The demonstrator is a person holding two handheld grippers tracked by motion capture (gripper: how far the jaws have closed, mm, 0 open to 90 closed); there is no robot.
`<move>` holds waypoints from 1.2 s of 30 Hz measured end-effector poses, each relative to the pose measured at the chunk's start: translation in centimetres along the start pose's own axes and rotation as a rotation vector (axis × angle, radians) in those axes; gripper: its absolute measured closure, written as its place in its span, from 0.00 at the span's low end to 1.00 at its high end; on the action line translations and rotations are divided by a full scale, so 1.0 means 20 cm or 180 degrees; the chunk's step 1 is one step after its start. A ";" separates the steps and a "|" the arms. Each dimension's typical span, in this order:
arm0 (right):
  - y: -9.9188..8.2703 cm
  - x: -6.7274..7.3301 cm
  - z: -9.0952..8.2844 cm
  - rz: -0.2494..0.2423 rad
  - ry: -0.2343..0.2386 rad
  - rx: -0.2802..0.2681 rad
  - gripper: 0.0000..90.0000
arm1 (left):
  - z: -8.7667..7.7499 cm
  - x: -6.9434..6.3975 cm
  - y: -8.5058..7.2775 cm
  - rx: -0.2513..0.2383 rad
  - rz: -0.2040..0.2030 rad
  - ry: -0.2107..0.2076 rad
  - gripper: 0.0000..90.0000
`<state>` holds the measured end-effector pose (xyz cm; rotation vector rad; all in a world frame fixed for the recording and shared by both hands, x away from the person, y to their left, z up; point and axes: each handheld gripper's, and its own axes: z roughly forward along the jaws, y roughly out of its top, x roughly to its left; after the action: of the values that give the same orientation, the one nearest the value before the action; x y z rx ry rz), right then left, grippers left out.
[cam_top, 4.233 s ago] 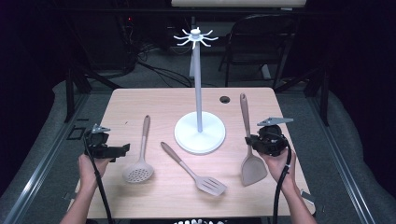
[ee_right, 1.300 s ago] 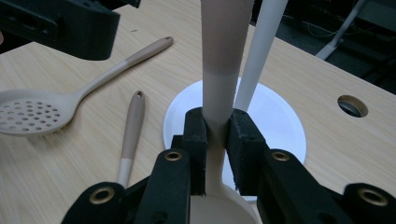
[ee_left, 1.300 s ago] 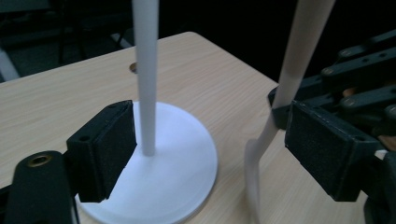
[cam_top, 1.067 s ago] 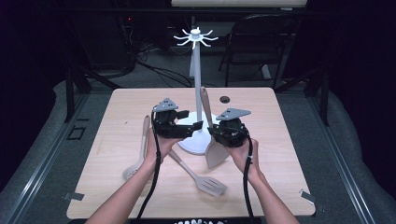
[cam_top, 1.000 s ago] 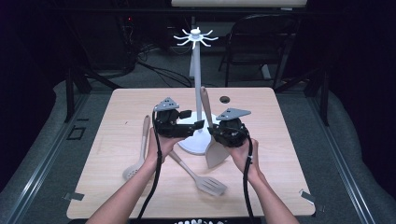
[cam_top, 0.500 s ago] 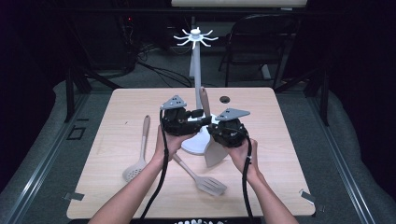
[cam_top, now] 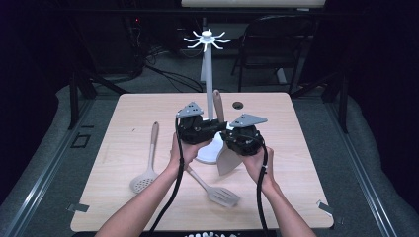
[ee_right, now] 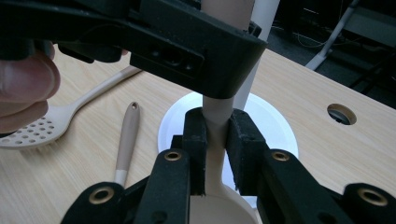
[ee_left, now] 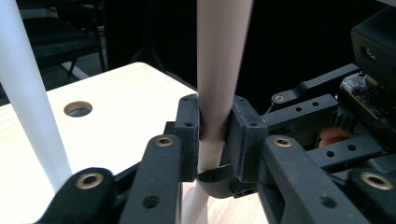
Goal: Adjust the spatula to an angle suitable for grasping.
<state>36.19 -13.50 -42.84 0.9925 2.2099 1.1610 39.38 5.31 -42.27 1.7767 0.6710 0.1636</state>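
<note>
1. Since a second ago the left gripper (cam_top: 210, 129) has slid in toward the right one, and its jaws have just been closing on the spatula's handle (ee_left: 218, 70).
2. Left jaws now clamp that handle, above the right gripper's hold.
3. The right gripper (ee_right: 215, 140) pinches the spatula's neck just above the blade.
4. The spatula (cam_top: 228, 159) stands upright, lifted, in front of the white rack (cam_top: 208, 74).
5. A skimmer (cam_top: 143, 181) and a slotted turner (cam_top: 223, 196) lie on the table (cam_top: 296, 148).

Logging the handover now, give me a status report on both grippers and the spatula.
Left gripper just closed on the spatula handle. Right gripper clamps it lower, by the blade. Spatula upright beside the rack pole. Nothing blocking.
</note>
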 end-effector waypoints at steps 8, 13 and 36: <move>-0.01 -0.01 -0.01 0.0053 0.0048 -0.0032 0.79 | 0.00 0.02 0.00 -0.0032 -0.0017 -0.0027 0.85; -0.05 -0.06 -0.05 0.0129 0.0097 0.0011 0.64 | 0.00 0.04 0.01 -0.0037 0.0005 -0.0003 0.85; -0.35 -0.19 -0.14 0.0259 0.0099 0.0599 0.07 | -0.01 0.05 0.14 -0.0076 0.0121 0.0150 0.85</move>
<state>33.99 -20.55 -47.01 1.1569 2.3572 1.0230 41.14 5.62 -39.96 1.7680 0.6665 0.2391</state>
